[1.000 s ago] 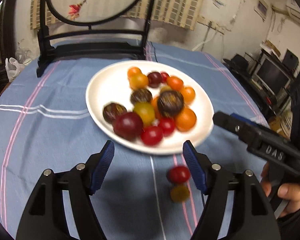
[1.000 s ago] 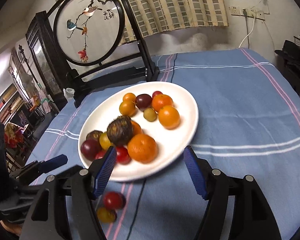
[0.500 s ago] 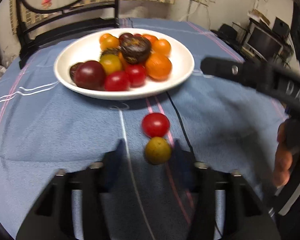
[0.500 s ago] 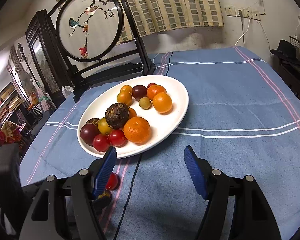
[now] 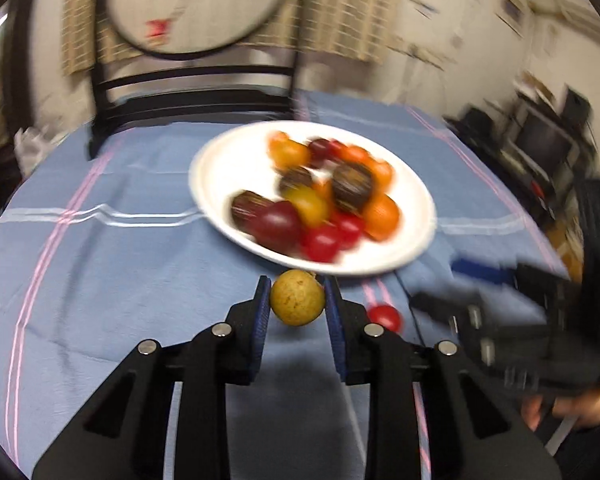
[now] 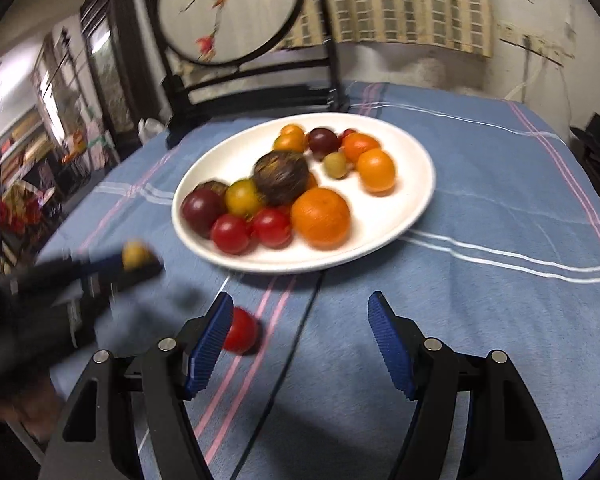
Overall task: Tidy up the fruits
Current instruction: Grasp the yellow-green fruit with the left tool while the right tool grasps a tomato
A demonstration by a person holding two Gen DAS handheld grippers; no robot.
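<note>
Left wrist view: left gripper (image 5: 297, 300) clenched on a yellow speckled fruit (image 5: 297, 298), held at lower centre of the frame, just in front of the plate's near rim and apparently clear of the cloth.
Right wrist view: right gripper (image 6: 300, 340) released, its blue ribbed pads spread wide above the cloth; nothing between them.
Red cherry tomato (image 6: 240, 330): lies on the tablecloth at lower left of centre, beside the right gripper's left finger, near the plate but apart from it.
White plate (image 6: 412, 208): oval, smooth and glossy, centre frame; carries a pile of oranges, red and dark tomatoes, yellow fruits and one rough brown-skinned fruit.
Blue tablecloth (image 6: 500, 220): soft, napped weave with pink and white stripes.
Handling, yellow fruit: judged light, round, thin-skinned, easily bruised; best taken across its widest girth with gentle pressure, as it is held here.
Handling, tomato: judged smooth and prone to roll; pads should straddle its middle.
Image quality: motion blur softens the plate's contents in the left view.
</note>
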